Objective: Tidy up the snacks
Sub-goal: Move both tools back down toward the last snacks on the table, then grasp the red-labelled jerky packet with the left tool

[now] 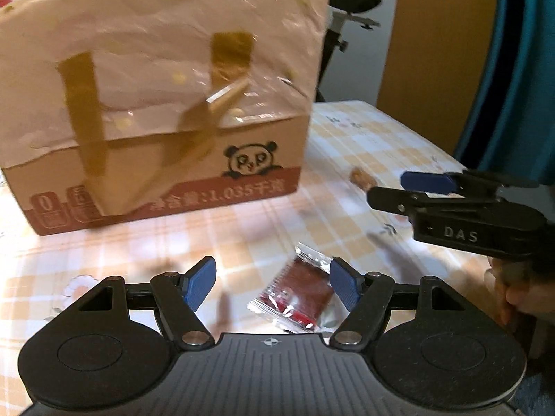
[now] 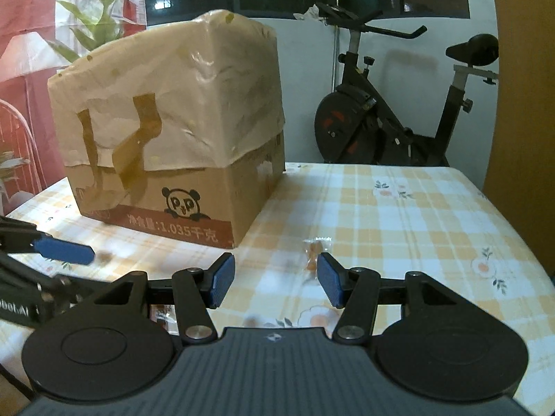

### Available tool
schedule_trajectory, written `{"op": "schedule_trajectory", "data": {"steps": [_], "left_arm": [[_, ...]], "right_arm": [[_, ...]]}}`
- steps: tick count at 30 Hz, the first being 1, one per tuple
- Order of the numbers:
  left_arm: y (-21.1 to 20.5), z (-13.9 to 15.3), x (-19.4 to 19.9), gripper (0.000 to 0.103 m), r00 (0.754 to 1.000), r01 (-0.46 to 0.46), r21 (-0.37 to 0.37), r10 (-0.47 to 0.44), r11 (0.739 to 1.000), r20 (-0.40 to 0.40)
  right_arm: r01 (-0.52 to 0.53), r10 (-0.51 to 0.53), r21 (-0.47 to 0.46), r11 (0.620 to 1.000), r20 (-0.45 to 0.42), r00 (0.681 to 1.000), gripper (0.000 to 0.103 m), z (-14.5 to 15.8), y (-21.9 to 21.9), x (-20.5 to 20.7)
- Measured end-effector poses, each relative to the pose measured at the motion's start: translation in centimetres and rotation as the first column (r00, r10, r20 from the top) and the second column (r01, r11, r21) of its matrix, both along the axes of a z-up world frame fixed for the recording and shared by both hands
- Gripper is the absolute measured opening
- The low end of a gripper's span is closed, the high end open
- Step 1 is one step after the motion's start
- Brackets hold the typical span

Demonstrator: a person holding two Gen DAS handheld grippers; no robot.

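A cardboard box (image 1: pixel 166 111) with a panda logo, its top covered in taped paper, stands on the checked tablecloth; it also shows in the right wrist view (image 2: pixel 173 145). My left gripper (image 1: pixel 272 286) is open, low over the table, with a red snack in a clear wrapper (image 1: pixel 295 294) lying between its fingers, close to the right pad. My right gripper (image 2: pixel 275 282) is open and empty. A small orange snack in a clear wrapper (image 2: pixel 314 254) lies just beyond its right pad. The right gripper also shows in the left wrist view (image 1: pixel 426 183), beside a small brown snack (image 1: pixel 360 177).
The table (image 2: pixel 399 228) has a yellow checked cloth with flower prints. An exercise bike (image 2: pixel 399 121) stands behind the table's far edge. A plant and a red curtain are at the back left. The left gripper's fingertip (image 2: pixel 62 251) reaches in from the left.
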State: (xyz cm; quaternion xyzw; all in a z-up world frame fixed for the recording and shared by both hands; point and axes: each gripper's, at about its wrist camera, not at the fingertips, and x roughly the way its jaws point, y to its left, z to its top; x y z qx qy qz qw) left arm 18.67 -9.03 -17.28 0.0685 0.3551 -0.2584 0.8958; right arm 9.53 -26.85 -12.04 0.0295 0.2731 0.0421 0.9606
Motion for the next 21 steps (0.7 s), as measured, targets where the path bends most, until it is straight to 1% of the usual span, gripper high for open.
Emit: {"op": "schedule_trajectory", "data": {"steps": [3, 7, 10, 12, 14, 15, 19, 21], "left_arm": [[-0.3, -0.4, -0.1, 0.075, 1.0, 0.02, 0.006, -0.02, 1.0, -0.011], [-1.3, -1.3, -0.5, 0.075, 0.999, 0.036, 0.054, -0.036, 0.998, -0.006], [-1.9, -1.7, -0.7, 0.075, 0.998, 0.063, 0.065, -0.062, 0.996, -0.01], [-2.3, -1.7, -0.8, 0.076, 0.998, 0.071, 0.087, -0.07, 0.994, -0.005], [-2.4, -1.9, -0.7, 0.077, 0.998, 0.069, 0.09, -0.07, 0.994, 0.008], [-2.3, -1.8, -0.7, 0.077, 0.998, 0.065, 0.085, -0.066, 0.994, 0.007], [-1.4, -1.8, 0.3, 0.077, 0.999, -0.034, 0.076, 0.034, 0.997, -0.004], [-0.8, -1.9, 0.6, 0.077, 0.998, -0.068, 0.074, 0.068, 0.995, -0.002]], "right_arm": [[0.0, 0.0, 0.0, 1.0, -0.001, 1.0, 0.056, -0.1, -0.1, 0.1], [-0.003, 0.003, 0.003, 1.0, -0.009, 1.0, 0.056, -0.3, -0.1, 0.1], [-0.01, 0.01, -0.001, 1.0, -0.009, 1.0, 0.056, -0.4, 0.0, 0.1], [-0.01, 0.01, -0.001, 1.0, -0.007, 1.0, 0.056, -0.5, 0.1, 0.0], [-0.009, 0.009, 0.008, 1.0, -0.006, 1.0, 0.056, -0.5, -0.1, 0.0], [-0.006, 0.006, 0.012, 1.0, -0.007, 1.0, 0.056, -0.6, -0.2, 0.1], [-0.002, 0.002, 0.022, 1.0, -0.01, 1.0, 0.056, -0.6, -0.2, 0.1], [-0.003, 0.003, 0.021, 1.0, -0.012, 1.0, 0.056, -0.7, -0.2, 0.1]]}}
